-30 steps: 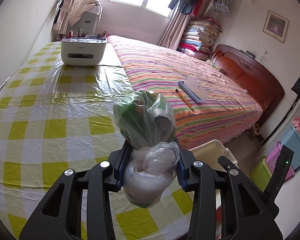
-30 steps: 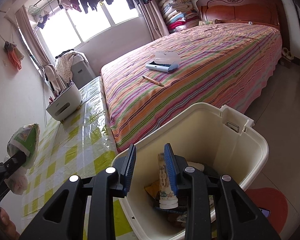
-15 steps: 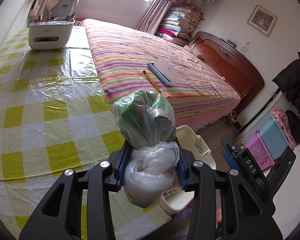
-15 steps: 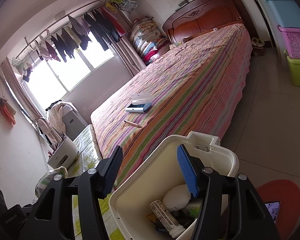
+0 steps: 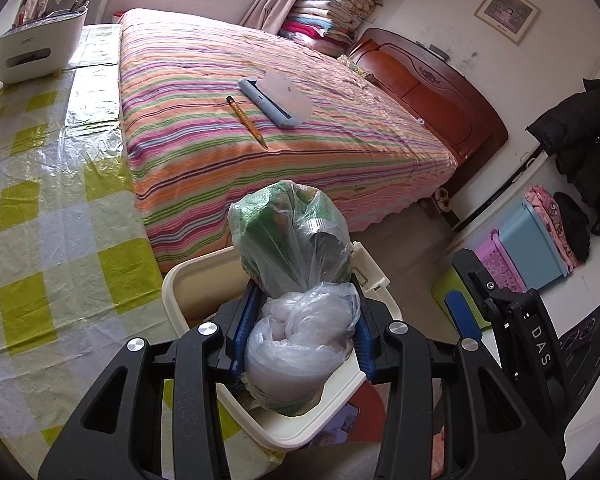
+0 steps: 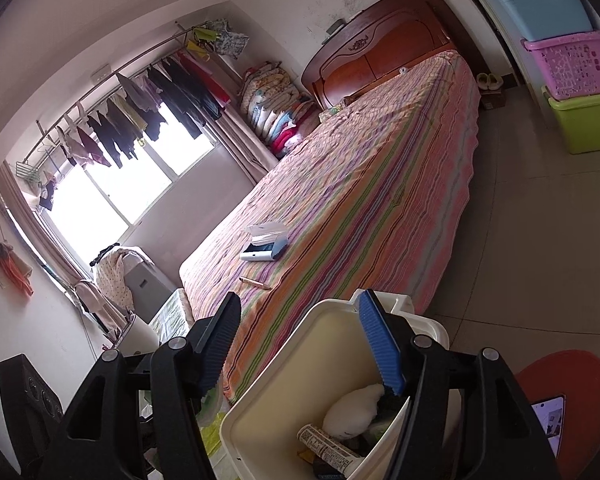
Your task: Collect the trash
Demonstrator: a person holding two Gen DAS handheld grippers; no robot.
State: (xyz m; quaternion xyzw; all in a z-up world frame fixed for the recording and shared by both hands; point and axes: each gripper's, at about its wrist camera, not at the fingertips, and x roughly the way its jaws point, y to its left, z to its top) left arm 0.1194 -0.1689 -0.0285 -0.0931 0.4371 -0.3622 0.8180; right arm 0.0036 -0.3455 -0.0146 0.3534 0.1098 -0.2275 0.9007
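My left gripper (image 5: 300, 328) is shut on a knotted clear plastic bag of trash (image 5: 292, 248) with green stuff inside. It holds the bag above the cream trash bin (image 5: 180, 280), which stands between the table edge and the bed. In the right wrist view my right gripper (image 6: 300, 340) hangs over the same bin (image 6: 284, 380). Its jaws are opening, with nothing between them. A printed tube (image 6: 328, 448) and a white wad (image 6: 352, 408) lie in the bin. The right gripper's body (image 5: 500, 312) shows at the right of the left wrist view.
A yellow-checked tablecloth (image 5: 40, 220) covers the table at left, with a white organizer (image 5: 32, 52) at its far end. The striped bed (image 5: 260, 120) carries a pencil (image 5: 246, 116) and a pencil case (image 5: 276, 98). Stacked storage boxes (image 6: 568, 64) line the wall. A red mat (image 6: 572, 392) holds a phone.
The left gripper carried the bag from above the table to above the bin. The right gripper opened, dropped the tube into the bin, and tilted upward.
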